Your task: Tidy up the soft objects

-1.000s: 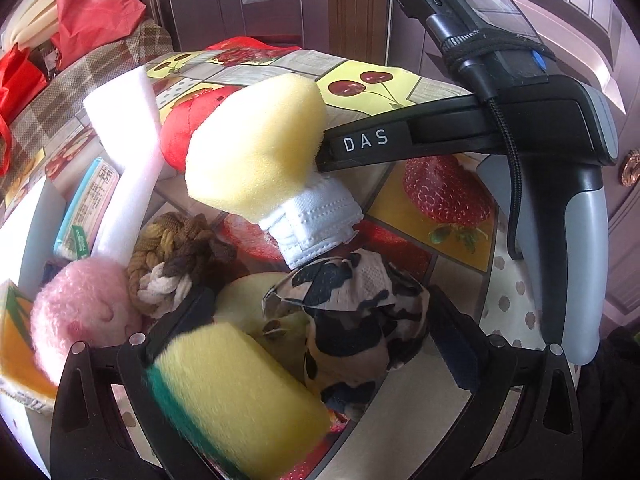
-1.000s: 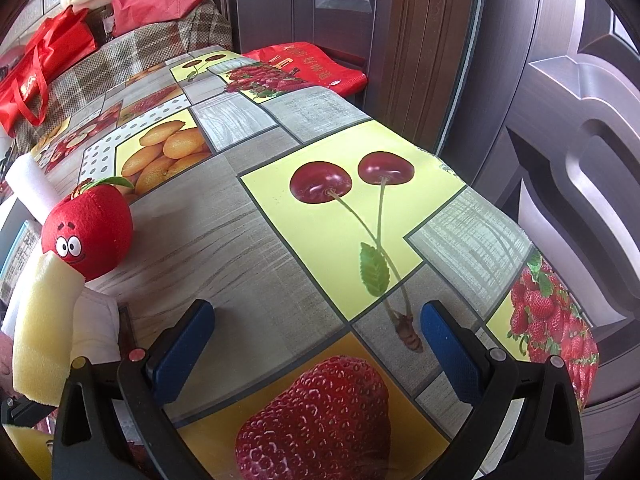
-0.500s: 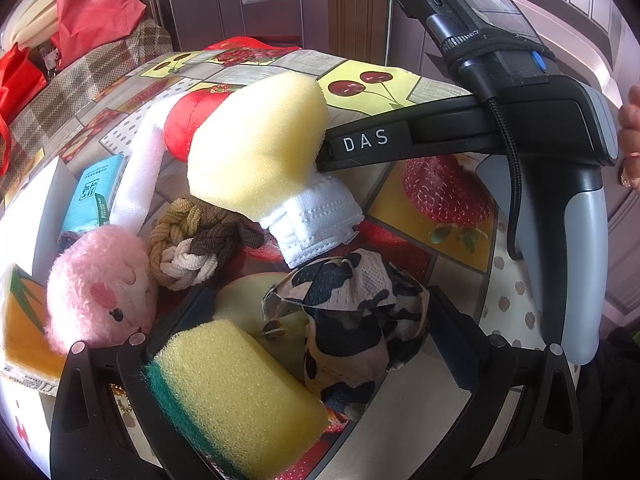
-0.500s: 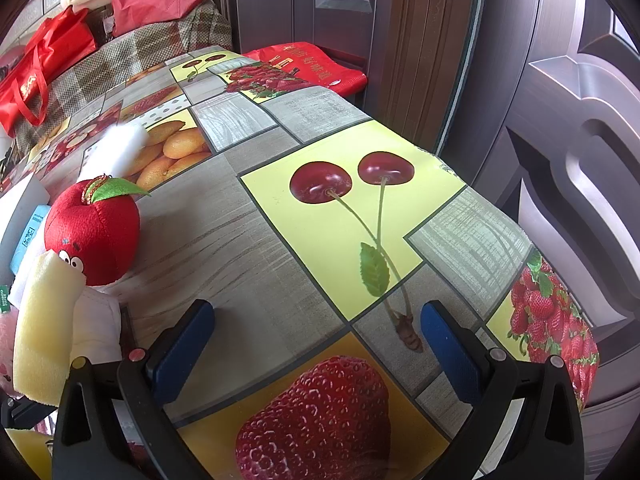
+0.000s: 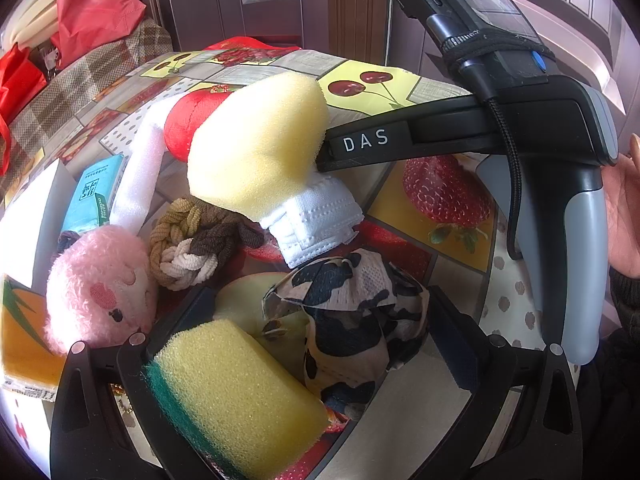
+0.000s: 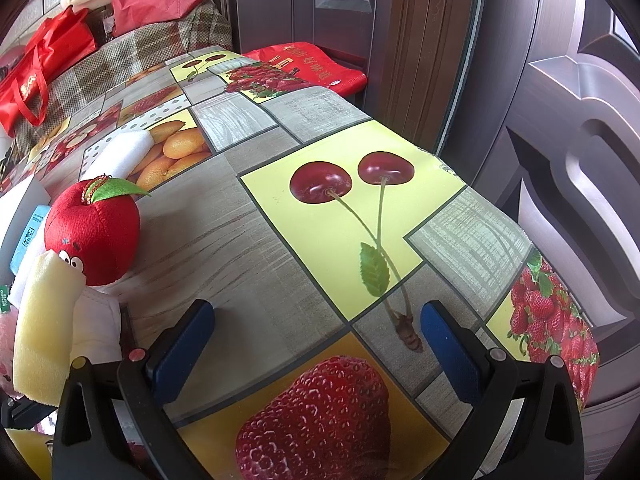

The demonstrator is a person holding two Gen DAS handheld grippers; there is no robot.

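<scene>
Left gripper point(image 5: 316, 344) jaws wide, holding nothing; cow-print cloth point(image 5: 356, 324) bunched between them, nearer the 3 o'clock finger. Green-backed sponge point(image 5: 236, 396) at 7 o'clock, long axis running 10 to 4, its near end cut off. Right gripper point(image 6: 316, 340) jaws wide, over bare tablecloth point(image 6: 224, 248); soft heap lies at its 9 o'clock, so left is nearer

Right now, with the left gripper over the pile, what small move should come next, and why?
Probably shift the left gripper slightly left before closing: its jaws stand open with both the green-backed sponge and the cow-print mask between them, so closing now may pinch both.
</scene>
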